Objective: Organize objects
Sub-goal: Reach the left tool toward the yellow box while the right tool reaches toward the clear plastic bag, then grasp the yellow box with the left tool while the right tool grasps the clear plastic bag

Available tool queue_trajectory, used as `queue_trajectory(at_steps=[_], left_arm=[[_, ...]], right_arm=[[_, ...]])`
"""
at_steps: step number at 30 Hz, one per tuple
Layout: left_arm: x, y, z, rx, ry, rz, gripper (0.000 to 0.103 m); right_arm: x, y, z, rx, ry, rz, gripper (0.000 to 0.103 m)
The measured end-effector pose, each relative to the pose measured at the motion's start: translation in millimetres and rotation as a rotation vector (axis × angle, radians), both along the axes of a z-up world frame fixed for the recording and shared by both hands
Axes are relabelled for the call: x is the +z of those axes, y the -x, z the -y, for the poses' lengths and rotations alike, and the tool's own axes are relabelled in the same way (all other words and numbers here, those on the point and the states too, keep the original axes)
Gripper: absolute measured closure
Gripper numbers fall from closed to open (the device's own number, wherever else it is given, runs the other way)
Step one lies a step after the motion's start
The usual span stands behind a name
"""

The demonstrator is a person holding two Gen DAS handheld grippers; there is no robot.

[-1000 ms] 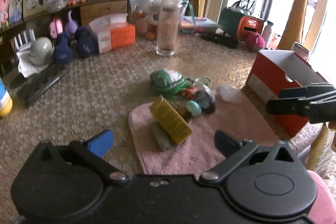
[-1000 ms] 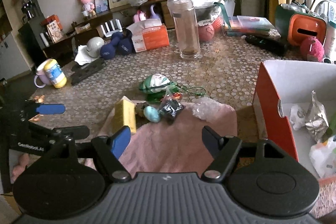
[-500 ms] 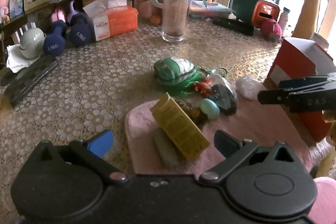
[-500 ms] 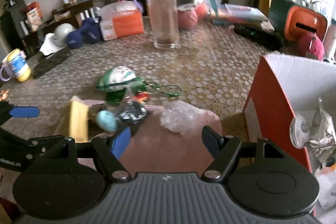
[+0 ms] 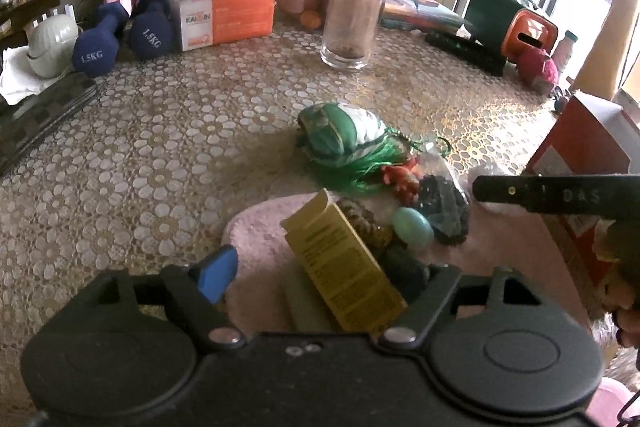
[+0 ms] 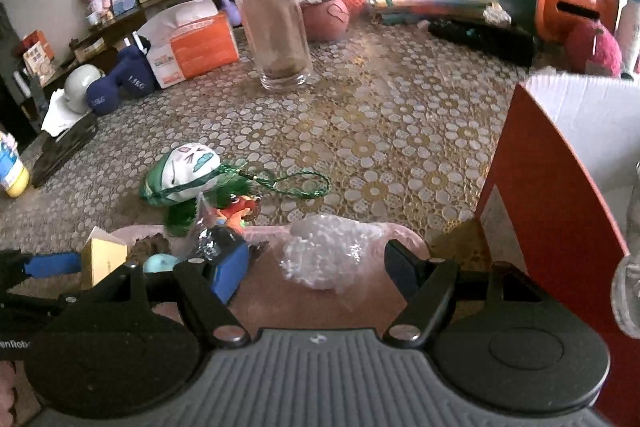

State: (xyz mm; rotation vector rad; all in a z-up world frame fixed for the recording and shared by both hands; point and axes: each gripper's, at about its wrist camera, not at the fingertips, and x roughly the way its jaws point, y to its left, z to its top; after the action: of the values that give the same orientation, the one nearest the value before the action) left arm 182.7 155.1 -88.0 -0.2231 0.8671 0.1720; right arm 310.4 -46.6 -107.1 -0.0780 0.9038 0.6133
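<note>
left gripper (image 5: 320,273) body: matte black, two round housings, smooth top
left gripper fingers (image 5: 216,273): black arms, blue pads
left gripper hardware: silver pivot screws, two small dots at centre
right gripper (image 6: 312,275) body: black round housings, ribbed grey centre plate, small logo
right gripper fingers (image 6: 228,271): black arms, blue pads, silver pivot screws
right gripper side marking: pale "DAS" letters, seen from the left wrist

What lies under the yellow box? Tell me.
The yellow box leans on a grey-green roll and a brown braided thing, all on the pink towel. Anything further beneath is covered.
</note>
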Motion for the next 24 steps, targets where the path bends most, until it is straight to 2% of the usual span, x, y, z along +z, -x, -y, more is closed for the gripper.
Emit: queue_trajectory(at_steps=[5,7,12,20,24], left_arm=[[1.4,-2.6,3.5,-0.002,-0.005,-0.002,0.037],[2.5,-3.2,5.8,-0.011,-0.007,0.001,0.046],[5.0,-3.6,10.4,-0.019,-0.013,0.005,0.055],[8.4,-2.9,8.8,0.001,0.011,0.013,0.062],[10.4,-3.3,10.7,0.0,0.013,0.014,0.065]], right_arm=[[-3.7,-3.5,-2.5,-0.011,-0.007,-0.019,0.029],[-5.1,-3.5,-4.3,-0.014,-0.002,-0.023,0.029],[-6.6,-4.6,-7.1,-0.026,0.003,-0.023,0.029],[-7.0,-4.7,-4.9,-0.043,0.011,-0.026,0.059],[-4.0,-1.2,-3.6,-0.042,0.017,-0.007,0.065]])
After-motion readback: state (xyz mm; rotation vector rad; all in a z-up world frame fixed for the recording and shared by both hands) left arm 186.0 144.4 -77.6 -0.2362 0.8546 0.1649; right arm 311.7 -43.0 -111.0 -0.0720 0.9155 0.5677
